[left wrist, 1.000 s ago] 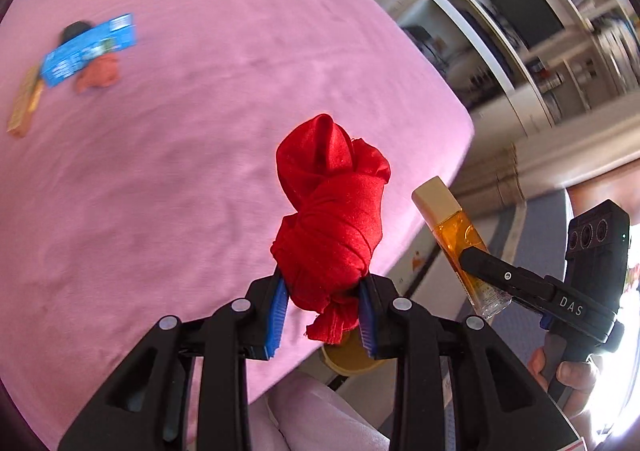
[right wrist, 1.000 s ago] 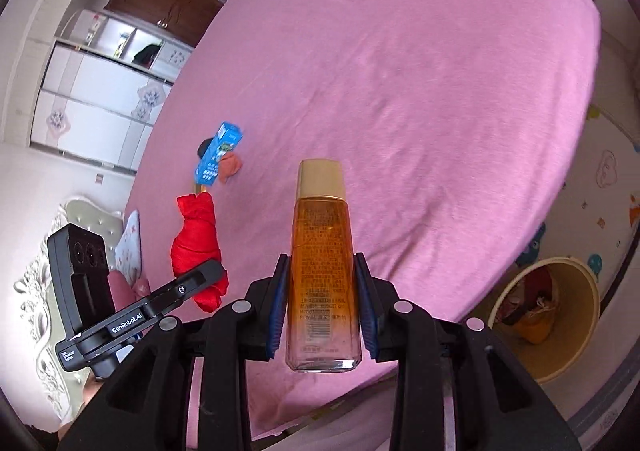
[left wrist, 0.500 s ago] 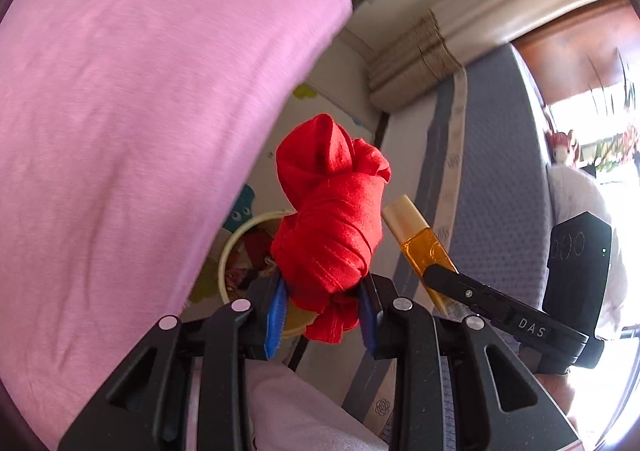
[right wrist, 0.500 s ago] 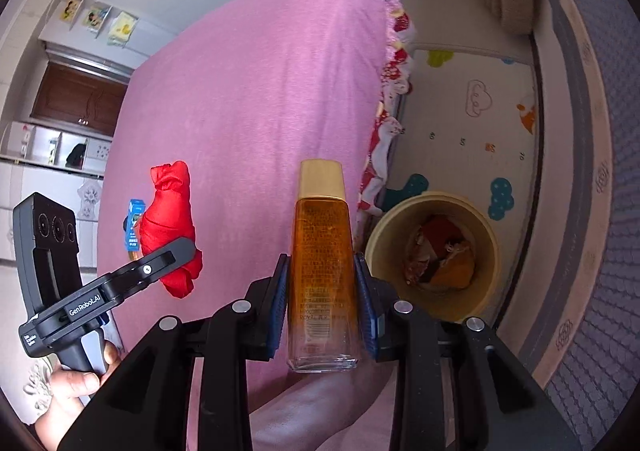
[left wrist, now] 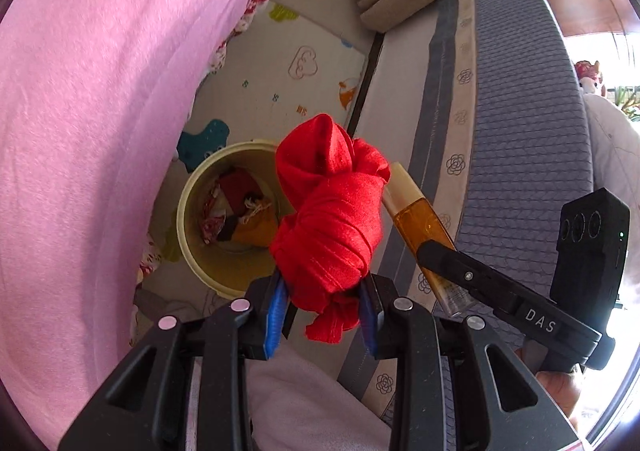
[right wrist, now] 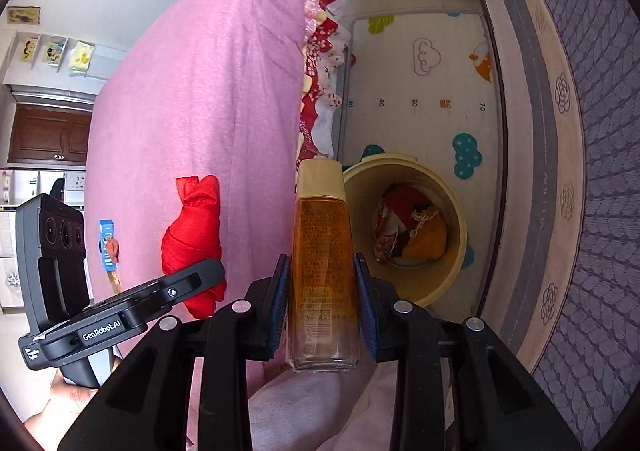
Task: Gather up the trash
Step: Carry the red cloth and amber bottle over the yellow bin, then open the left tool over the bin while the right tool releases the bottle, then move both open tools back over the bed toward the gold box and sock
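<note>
Holding both pieces of trash above the bin for dropping, the left gripper clamps a red rag while the right gripper grips a bottle.

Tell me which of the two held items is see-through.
The amber bottle in the right gripper: liquid shows through its clear body. The knotted red cloth in the left gripper is opaque fabric.
</note>
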The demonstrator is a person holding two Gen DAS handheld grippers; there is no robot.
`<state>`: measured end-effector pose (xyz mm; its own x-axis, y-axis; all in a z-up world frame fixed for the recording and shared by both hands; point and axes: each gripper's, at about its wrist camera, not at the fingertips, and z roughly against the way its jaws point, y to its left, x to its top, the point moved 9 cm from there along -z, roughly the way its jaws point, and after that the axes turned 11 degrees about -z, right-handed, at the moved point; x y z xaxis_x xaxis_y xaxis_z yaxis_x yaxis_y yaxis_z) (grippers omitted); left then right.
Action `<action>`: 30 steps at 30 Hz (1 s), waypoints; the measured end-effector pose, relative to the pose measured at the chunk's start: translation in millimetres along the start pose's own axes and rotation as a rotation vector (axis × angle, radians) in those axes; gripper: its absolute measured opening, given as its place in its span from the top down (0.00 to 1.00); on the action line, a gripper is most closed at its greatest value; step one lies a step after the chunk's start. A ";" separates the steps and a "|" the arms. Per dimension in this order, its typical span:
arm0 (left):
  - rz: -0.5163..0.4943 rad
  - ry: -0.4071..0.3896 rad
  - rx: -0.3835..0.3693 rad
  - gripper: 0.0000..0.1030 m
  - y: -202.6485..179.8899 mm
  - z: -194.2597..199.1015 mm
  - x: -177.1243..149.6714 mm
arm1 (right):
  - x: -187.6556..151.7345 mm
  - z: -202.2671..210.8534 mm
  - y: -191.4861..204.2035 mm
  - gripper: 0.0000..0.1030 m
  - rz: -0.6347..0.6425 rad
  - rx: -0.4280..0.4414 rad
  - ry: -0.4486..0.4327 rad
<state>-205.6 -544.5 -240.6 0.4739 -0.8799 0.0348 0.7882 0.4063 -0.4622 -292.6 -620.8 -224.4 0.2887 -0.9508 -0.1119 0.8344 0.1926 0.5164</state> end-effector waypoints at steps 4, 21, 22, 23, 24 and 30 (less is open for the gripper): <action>0.005 0.022 -0.026 0.67 2.4 -12.3 1.1 | -1.1 -7.1 -3.7 0.70 -0.008 0.003 0.025; 0.067 0.079 -0.028 0.28 27.9 -20.0 -12.0 | -5.8 -7.4 -9.3 0.62 -0.043 -0.041 0.037; 0.062 0.074 -0.027 0.28 27.2 -15.2 -11.7 | -6.3 -7.1 -5.5 0.62 -0.037 -0.041 0.036; 0.055 0.064 -0.025 0.28 27.2 -10.1 -10.9 | -6.9 -7.0 -1.7 0.62 -0.032 -0.041 0.035; 0.048 0.054 -0.025 0.28 27.2 -4.6 -9.9 | -7.6 -6.3 3.7 0.62 -0.024 -0.041 0.033; 0.021 -0.005 -0.021 0.28 30.5 25.3 -6.2 | -8.8 -5.3 35.9 0.62 0.022 -0.031 0.023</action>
<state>-174.6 -520.3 -232.5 0.4928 -0.8696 0.0295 0.7697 0.4198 -0.4810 -262.7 -604.2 -209.3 0.3172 -0.9407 -0.1205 0.8420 0.2208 0.4923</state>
